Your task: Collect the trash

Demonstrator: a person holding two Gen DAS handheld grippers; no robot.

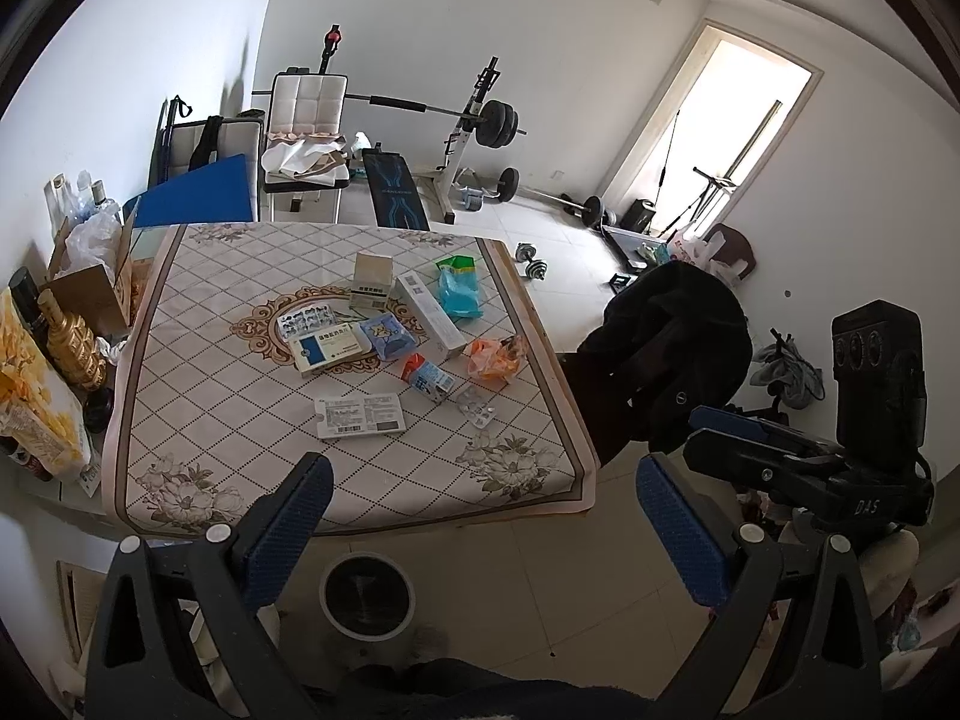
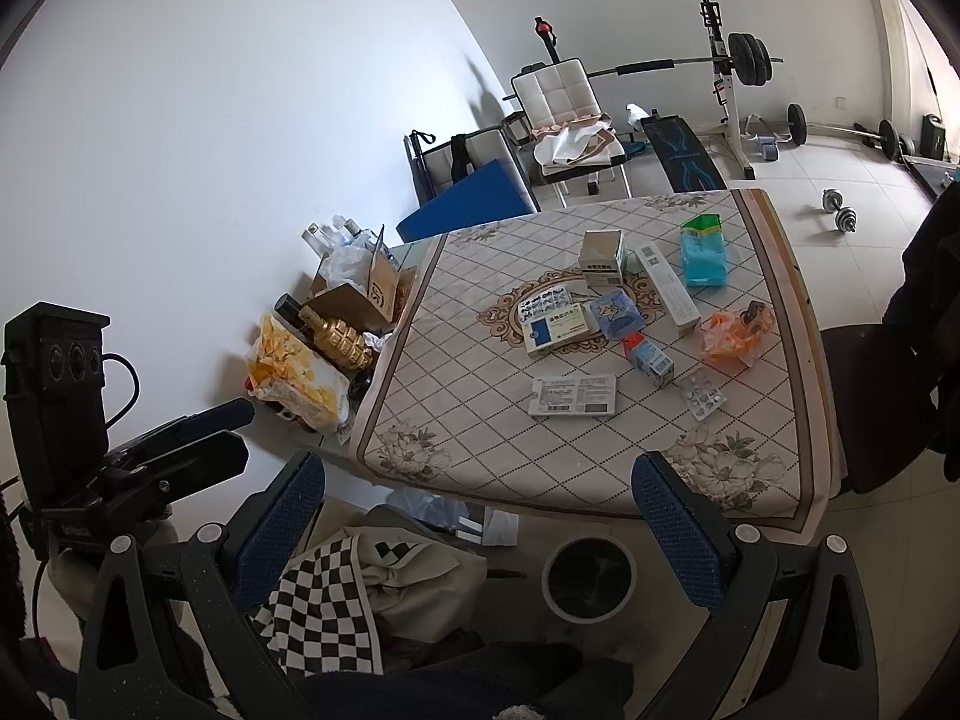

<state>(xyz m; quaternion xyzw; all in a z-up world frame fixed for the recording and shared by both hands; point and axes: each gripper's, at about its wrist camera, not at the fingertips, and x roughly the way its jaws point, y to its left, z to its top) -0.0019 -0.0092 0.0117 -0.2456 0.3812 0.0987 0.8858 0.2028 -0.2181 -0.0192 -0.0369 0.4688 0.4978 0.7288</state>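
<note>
Left wrist: left tongs [image 1: 483, 504] and right tongs [image 2: 480, 501] gape wide, holding nothing.

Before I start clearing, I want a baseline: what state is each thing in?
Left gripper: open, empty.
Right gripper: open, empty.
Waste bin: on the floor, uncovered.
Flat white box: lying closed.
Blister pack: flat on the tablecloth.
Orange bag: crumpled.
Small carton: tipped over.

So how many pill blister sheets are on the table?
2. One blister sheet lies near the table's right edge, beside the small carton; the other blister sheet sits at the centre, partly under a medicine box. More may be hidden.
</note>
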